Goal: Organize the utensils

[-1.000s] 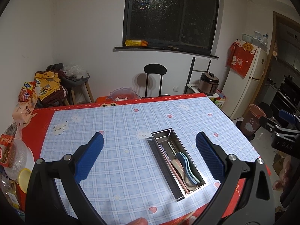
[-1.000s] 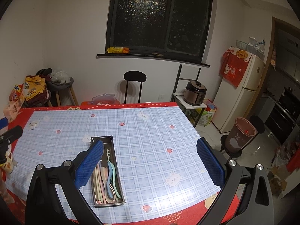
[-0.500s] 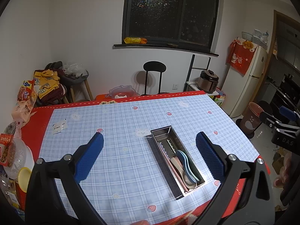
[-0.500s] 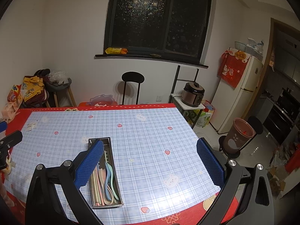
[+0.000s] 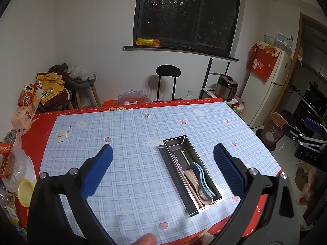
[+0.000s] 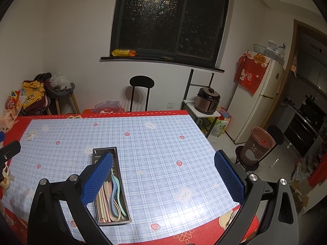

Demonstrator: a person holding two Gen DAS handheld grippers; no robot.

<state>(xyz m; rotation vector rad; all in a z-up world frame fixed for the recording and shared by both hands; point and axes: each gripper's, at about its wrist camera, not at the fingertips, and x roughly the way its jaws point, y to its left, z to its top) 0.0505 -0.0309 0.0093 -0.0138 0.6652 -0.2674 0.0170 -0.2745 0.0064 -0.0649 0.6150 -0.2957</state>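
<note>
Both tools are held above the desk (image 6: 163, 143), tilted down toward it. The left tool (image 5: 163, 163) is spread wide, nothing between its blue pads (image 5: 98, 171). The right tool (image 6: 163, 169) is likewise spread wide and empty; its left pad overlaps the view of the tray (image 6: 122, 192).

The metal tray (image 5: 206, 173) is seen lying on the checked blue cloth near the desk's front edge, its long axis running away from the camera. Inside it are laid pastel utensils (image 5: 201, 181) (blue, pink and cream spoons, handles toward the tray's far end). In the right wrist view the same utensils (image 6: 112, 200) are bunched at the tray's near end.

At the right edge of the left wrist view, beyond the desk, part of the other tool's body is visible, marked "DAS" (image 5: 310, 155) (further letters cut off). A fingertip (image 5: 145, 239) shows at the bottom edge, below the tray.
</note>
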